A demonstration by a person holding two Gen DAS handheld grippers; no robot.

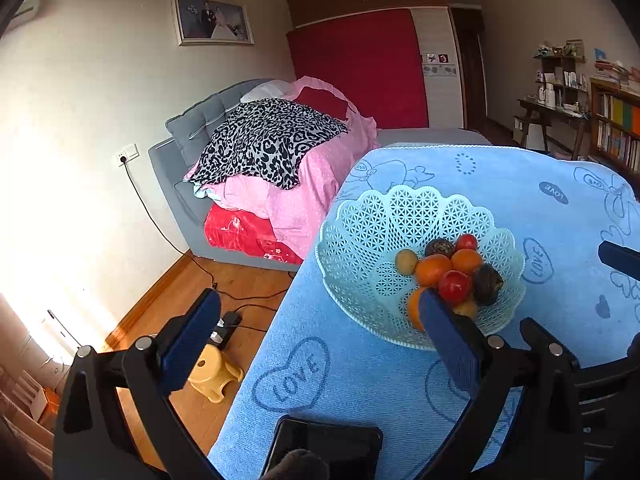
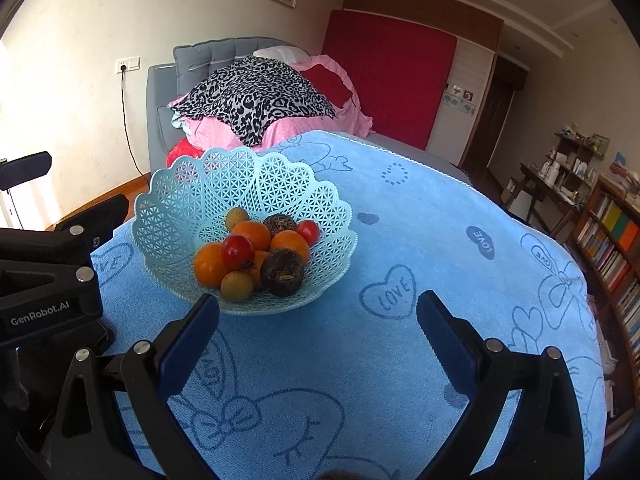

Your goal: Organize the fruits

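Note:
A pale green lattice basket (image 2: pixel 188 188) (image 1: pixel 360 232) stands on the blue towel-covered table (image 2: pixel 420 240) (image 1: pixel 320 340). It holds several fruits: oranges (image 2: pixel 250 234) (image 1: pixel 432 270), red tomatoes (image 2: pixel 238 250) (image 1: pixel 454 286), dark round fruits (image 2: pixel 282 267) (image 1: pixel 486 278) and small tan ones (image 2: pixel 237 286) (image 1: pixel 406 261). My right gripper (image 2: pixel 318 320) is open, low over the towel just in front of the basket, nothing between its fingers. My left gripper (image 1: pixel 320 326) is open at the table's left edge; its right finger (image 1: pixel 448 340) overlaps the basket's near rim.
A black phone (image 1: pixel 326 446) lies on the towel near the left gripper. Beyond the table is a grey bed (image 1: pixel 192 132) piled with pink and leopard bedding. A yellow stool (image 1: pixel 214 372) and power strip (image 1: pixel 228 322) sit on the wooden floor. Bookshelves (image 2: pixel 612 248) stand at right.

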